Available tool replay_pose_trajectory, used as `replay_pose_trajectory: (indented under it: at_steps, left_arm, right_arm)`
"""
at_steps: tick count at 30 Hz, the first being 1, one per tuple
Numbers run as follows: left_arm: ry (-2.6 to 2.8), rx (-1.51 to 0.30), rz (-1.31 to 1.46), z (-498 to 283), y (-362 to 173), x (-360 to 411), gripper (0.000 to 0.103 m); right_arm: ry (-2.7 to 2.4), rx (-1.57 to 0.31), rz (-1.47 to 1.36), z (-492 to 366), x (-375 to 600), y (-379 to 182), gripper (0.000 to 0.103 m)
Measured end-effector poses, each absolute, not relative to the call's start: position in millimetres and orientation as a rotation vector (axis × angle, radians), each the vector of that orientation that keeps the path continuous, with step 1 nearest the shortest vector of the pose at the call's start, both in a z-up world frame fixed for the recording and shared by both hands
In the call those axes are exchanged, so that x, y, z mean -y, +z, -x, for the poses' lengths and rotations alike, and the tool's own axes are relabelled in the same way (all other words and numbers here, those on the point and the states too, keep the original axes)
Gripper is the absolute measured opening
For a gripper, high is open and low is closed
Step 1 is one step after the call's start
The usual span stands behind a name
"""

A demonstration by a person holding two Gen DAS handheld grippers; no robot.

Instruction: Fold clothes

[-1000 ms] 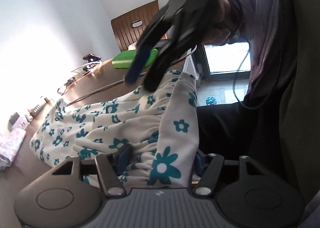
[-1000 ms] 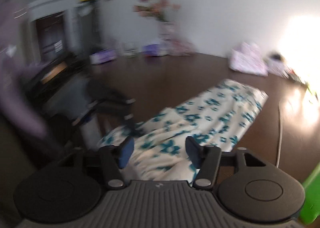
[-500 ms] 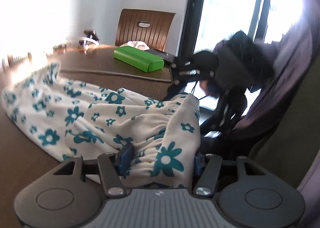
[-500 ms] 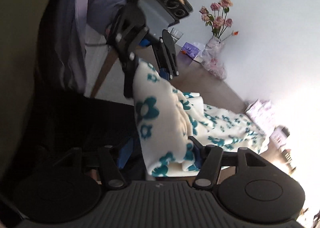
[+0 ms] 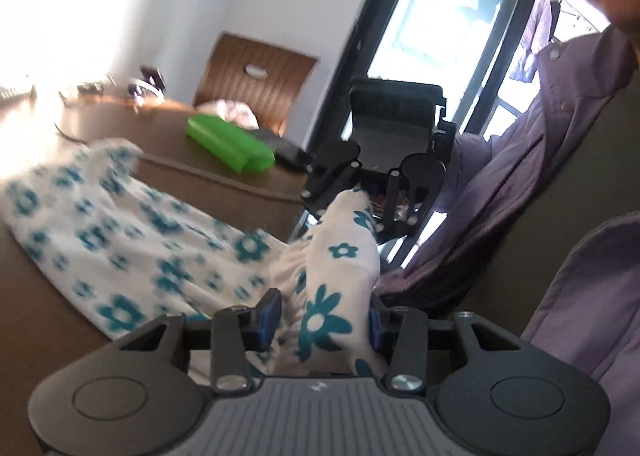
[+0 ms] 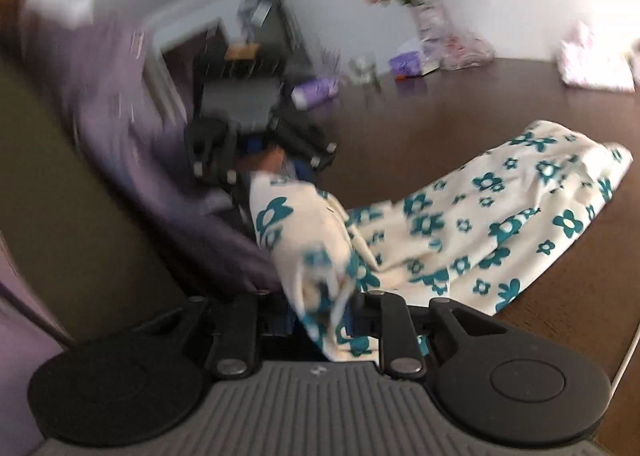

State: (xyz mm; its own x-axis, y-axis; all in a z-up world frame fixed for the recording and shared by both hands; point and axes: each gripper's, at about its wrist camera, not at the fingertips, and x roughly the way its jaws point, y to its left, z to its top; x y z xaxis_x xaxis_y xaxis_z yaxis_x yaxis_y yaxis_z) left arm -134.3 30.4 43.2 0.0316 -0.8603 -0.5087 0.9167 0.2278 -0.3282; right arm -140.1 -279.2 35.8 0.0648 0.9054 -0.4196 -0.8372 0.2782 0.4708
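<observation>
The cream garment printed with teal flowers (image 6: 500, 224) lies stretched across the dark brown bench (image 6: 460, 112), its far end flat on the wood and its near, gathered edge lifted off the bench edge toward the person in the purple jacket (image 5: 520, 184). Both tongs are closing on that near edge: the left tongs (image 5: 320, 320) have the bunched waistband between their blue pads, and the right tongs (image 6: 320, 316) pinch a fold of the same edge, so the cloth spans from one to the other. In the left wrist view the right tongs appear at the far corner of the raised edge. The step in hand looks like taking hold of the two near corners before a fold. Next, I judge, both grips must firm up evenly, then carry the edge up and over toward the far end, keeping it taut so it lands square. Beyond lie a green case (image 5: 230, 144), a wooden chair (image 5: 256, 76) and a vase of flowers (image 6: 428, 16).
</observation>
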Motion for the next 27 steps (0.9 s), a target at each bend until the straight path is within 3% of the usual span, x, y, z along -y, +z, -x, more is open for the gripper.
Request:
replay_pose_trajectory:
  at_steps: [3, 9, 19, 23, 27]
  left_arm:
    - [-1.352, -0.687, 0.048, 123, 46, -42, 0.033]
    - [-1.12, -0.746, 0.615, 58, 28, -64, 0.032]
    - [-0.749, -0.778, 0.81, 12, 0, -71, 0.029]
    - [-0.736, -0.677, 0.741, 23, 20, -75, 0.048]
    - [-0.67, -0.619, 0.465, 48, 28, -44, 0.048]
  right_arm:
    - [1.29, -0.777, -0.313, 109, 291, 41, 0.019]
    - [1.077, -0.815, -0.537, 73, 299, 29, 0.015]
    - [0.704, -0.734, -0.648, 86, 305, -3, 0.013]
    - [0.652, -0.672, -0.596, 94, 294, -2, 0.013]
    - [0.582, -0.678, -0.545, 95, 288, -5, 0.013]
